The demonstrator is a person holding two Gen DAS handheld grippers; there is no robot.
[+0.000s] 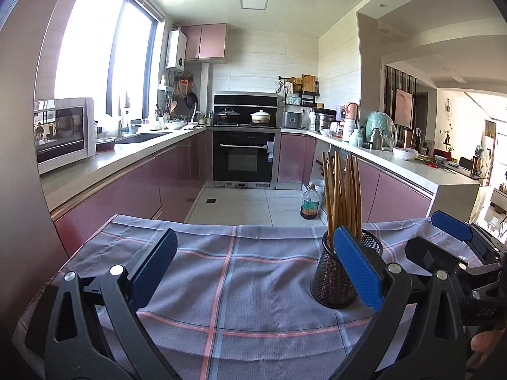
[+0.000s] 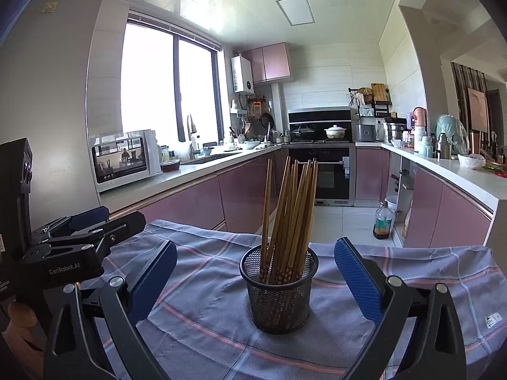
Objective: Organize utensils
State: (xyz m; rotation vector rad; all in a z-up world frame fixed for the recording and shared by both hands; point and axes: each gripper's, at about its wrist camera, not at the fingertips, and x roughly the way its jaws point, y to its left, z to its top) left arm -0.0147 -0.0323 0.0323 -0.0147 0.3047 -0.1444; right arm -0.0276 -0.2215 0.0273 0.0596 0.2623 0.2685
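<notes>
While both gape empty, right hand-held gripper point(image 2: 255, 280) frames chopstick holder point(image 2: 279, 288) (untouched).

brown chopsticks point(image 2: 291, 209), black mesh holder point(image 2: 279, 297), grey cloth point(image 2: 202, 326) with pink checks.

A round holder of black wire mesh point(image 2: 279, 294) is seen, matt and finely perforated. Brown wooden chopsticks point(image 2: 293, 209) with a smooth, dull finish are held in it. A woven grey checked cloth with pink stripes point(image 2: 206, 326) is spread matt beneath. Ribbed blue plastic pads point(image 2: 358, 281) are carried on smooth black plastic gripper frames.
</notes>
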